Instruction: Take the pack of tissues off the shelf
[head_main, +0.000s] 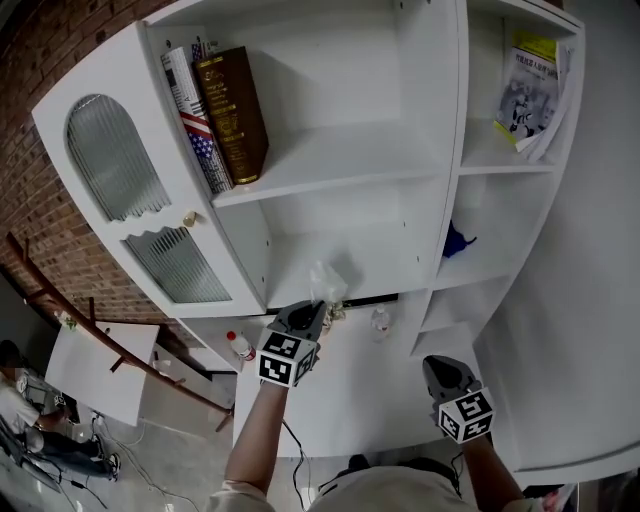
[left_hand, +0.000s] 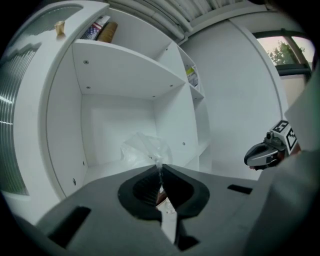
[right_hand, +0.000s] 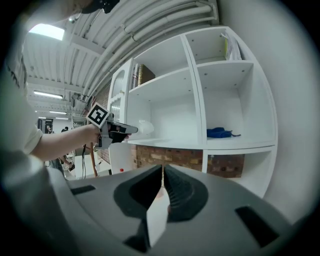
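The pack of tissues, white in a crinkled clear wrapper, is at the front of the middle compartment of the white shelf unit. My left gripper is shut on the near edge of its wrapper. In the left gripper view the pack bulges just beyond the closed jaws of my left gripper, with the compartment's back wall behind it. Whether it still rests on the board I cannot tell. My right gripper hangs lower right, shut and empty, away from the shelf. In the right gripper view its jaws meet with nothing between them.
Two books lean on the upper shelf. A booklet stands top right and a blue cloth lies in the right column. A glass-fronted cabinet door is at the left. A small red-capped bottle stands on the counter.
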